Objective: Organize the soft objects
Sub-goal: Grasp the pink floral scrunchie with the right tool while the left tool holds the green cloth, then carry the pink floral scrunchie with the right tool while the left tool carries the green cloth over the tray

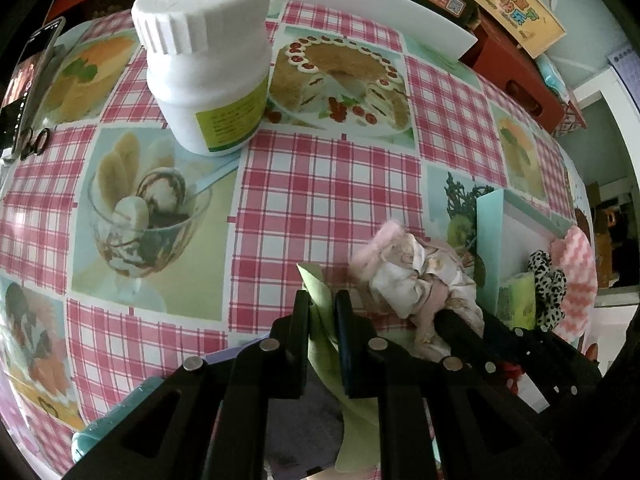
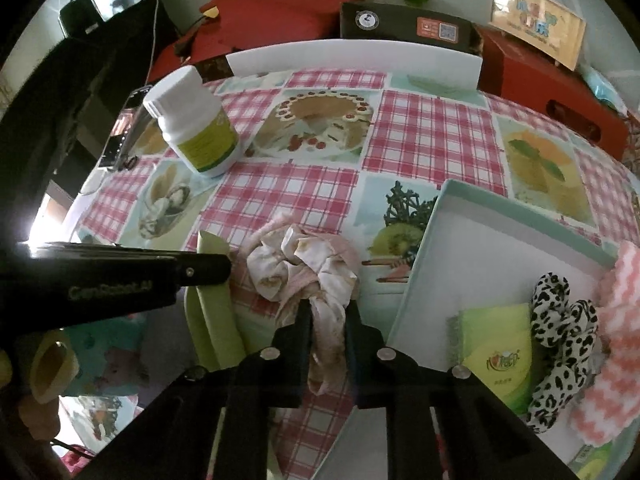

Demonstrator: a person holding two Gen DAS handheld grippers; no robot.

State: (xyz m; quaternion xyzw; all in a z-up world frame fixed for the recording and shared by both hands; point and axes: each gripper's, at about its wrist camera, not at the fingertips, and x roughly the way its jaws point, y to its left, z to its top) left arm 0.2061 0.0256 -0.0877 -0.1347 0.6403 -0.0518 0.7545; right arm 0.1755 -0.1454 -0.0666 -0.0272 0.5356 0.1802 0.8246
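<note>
My left gripper is shut on a light green cloth, which hangs down between its fingers at the table's near edge; the cloth also shows in the right wrist view. My right gripper is shut on a crumpled cream and pink fabric bundle, which lies on the tablecloth just left of the box; it also shows in the left wrist view. A pale teal box holds a green packet, a leopard-print scrunchie and a pink-and-white fuzzy cloth.
A white pill bottle stands on the checked tablecloth at the back left. A phone leans at the left edge. A white board, red boxes and a dark box line the far side.
</note>
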